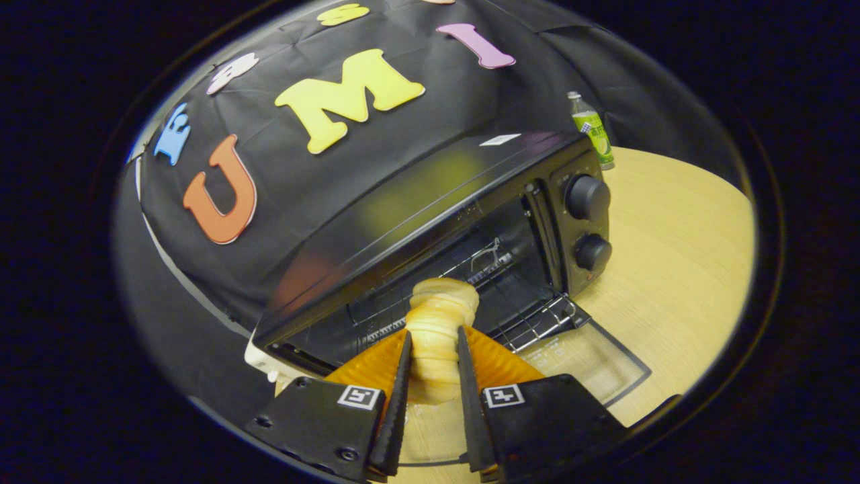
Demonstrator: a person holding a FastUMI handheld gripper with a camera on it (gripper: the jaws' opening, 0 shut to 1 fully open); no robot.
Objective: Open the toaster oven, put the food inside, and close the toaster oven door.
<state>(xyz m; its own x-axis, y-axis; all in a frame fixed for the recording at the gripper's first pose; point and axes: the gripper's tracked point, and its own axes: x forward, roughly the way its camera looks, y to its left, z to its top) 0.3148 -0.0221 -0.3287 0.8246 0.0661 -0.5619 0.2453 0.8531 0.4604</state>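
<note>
Tongs (pixel 433 349) clamped on bread roll (pixel 440 323), held at mouth of toaster oven (pixel 470 222), door (pixel 591 356) down. Loading step under way; next: push roll onto wire rack (pixel 537 319), let go.

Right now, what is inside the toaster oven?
Inside the toaster oven a wire rack shows. The bread gripped by the claw covers the middle; the deeper interior is too dark to tell.

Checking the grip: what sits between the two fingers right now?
In the gripper view the gripper is shut on a ridged bread roll, both fingers pressing its sides, its tip reaching toward the open toaster oven and its wire rack.
</note>
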